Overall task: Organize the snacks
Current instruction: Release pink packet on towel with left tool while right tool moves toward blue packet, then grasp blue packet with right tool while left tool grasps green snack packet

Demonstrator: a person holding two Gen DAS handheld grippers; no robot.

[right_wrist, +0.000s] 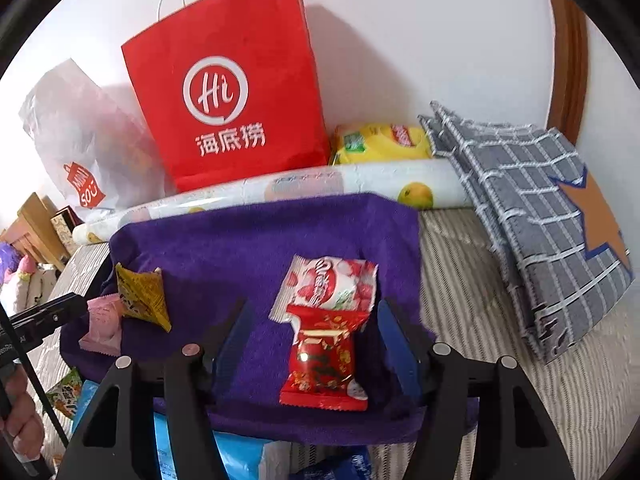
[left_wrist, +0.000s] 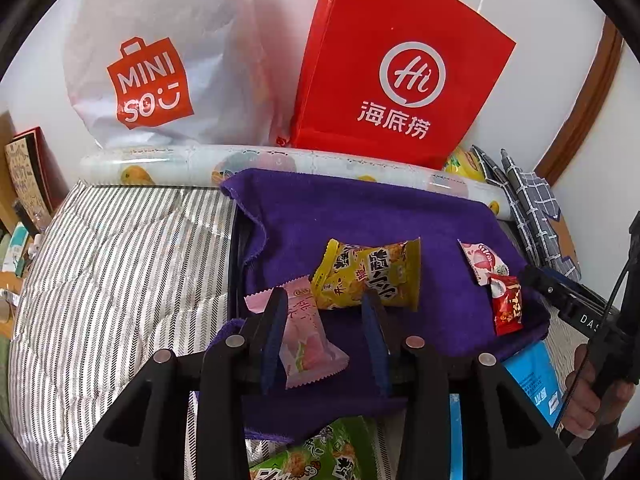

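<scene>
Fingers on your right gripper (right_wrist: 312,336) stand spread, one on each side of the red snack packet (right_wrist: 322,364), and neither pad presses it; the packet lies flat on the purple towel (right_wrist: 248,248) with clear towel showing between its edges and both jaws. Its long axis runs straight away from you, in line with the fingers, so the jaws bracket its narrow width. Its far end overlaps the near edge of the white strawberry packet (right_wrist: 332,284), which lies crosswise just beyond.

Your left gripper (left_wrist: 324,332) is also parted. The pink packet (left_wrist: 304,336) sits between its fingers, hard against the left finger (left_wrist: 276,320) and well off the right one, so I judge it not gripped. Its long axis slants from far-left to near-right. The yellow packet (left_wrist: 368,272) lies just beyond, its near edge at the right fingertip.

Both grippers point down at a slant toward the towel. Your right hand is nearer the red and white pair; your left, the pink and yellow.
</scene>
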